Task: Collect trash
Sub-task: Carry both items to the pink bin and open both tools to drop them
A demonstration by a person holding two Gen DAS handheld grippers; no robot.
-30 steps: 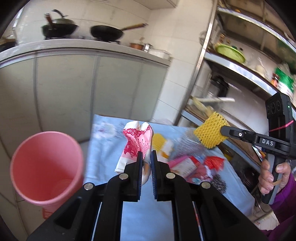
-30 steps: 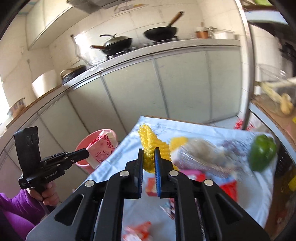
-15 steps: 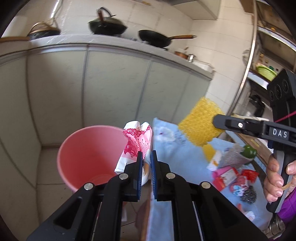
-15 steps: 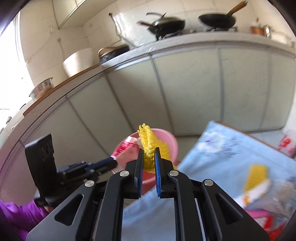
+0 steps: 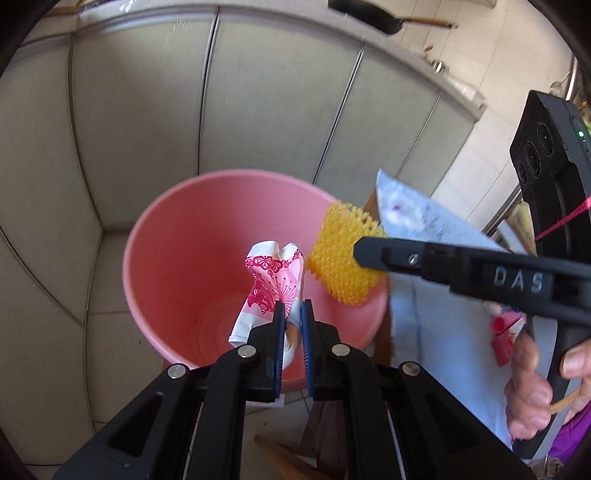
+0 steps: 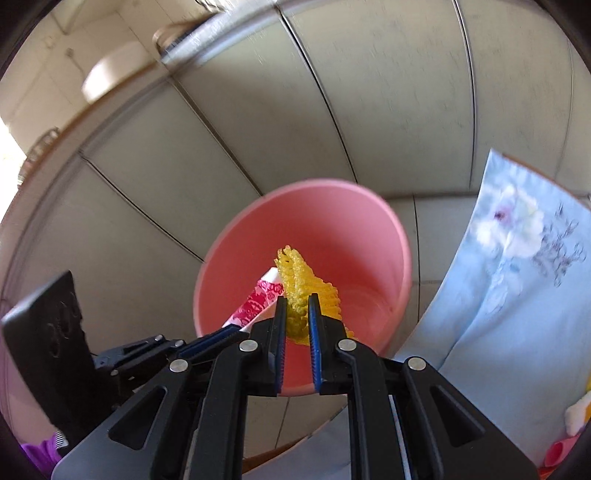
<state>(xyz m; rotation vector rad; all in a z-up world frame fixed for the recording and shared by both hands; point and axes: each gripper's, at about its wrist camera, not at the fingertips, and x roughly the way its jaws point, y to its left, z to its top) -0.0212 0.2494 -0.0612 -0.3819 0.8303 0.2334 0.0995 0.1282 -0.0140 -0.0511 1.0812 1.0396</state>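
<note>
Hanging over the round pink plastic bucket [image 5: 177, 258], both grippers point steeply down into its mouth. The left gripper [image 5: 291, 314] has its blue-padded fingers nearly closed, pinching a crumpled white paper wrapper with a red-pink floral print [image 5: 271, 280]; the wrapper stands above the bucket's inside, clear of the bottom. The right gripper [image 6: 297, 306] is likewise clamped almost shut, on a yellow foam fruit net [image 6: 299, 280], which in the left wrist view hangs over the bucket's right-hand rim, just beside the wrapper. A hand [image 5: 532, 384] with a purple sleeve grasps the right gripper's handle.

The bucket stands on a floor of pale square tiles [image 5: 48, 295], close against a run of grey-beige cabinet doors [image 5: 266, 110] under a pale counter. A black frying pan with a wooden handle [image 5: 369, 16] sits up on that counter. To the bucket's right, touching or nearly touching its rim, is a table draped in a light-blue cloth with a faint flower print [image 6: 509, 280]; the cloth's edge hangs down beside the bucket. A few red and pink packets [image 5: 504, 332] lie on the cloth, partly hidden behind the right gripper.
</note>
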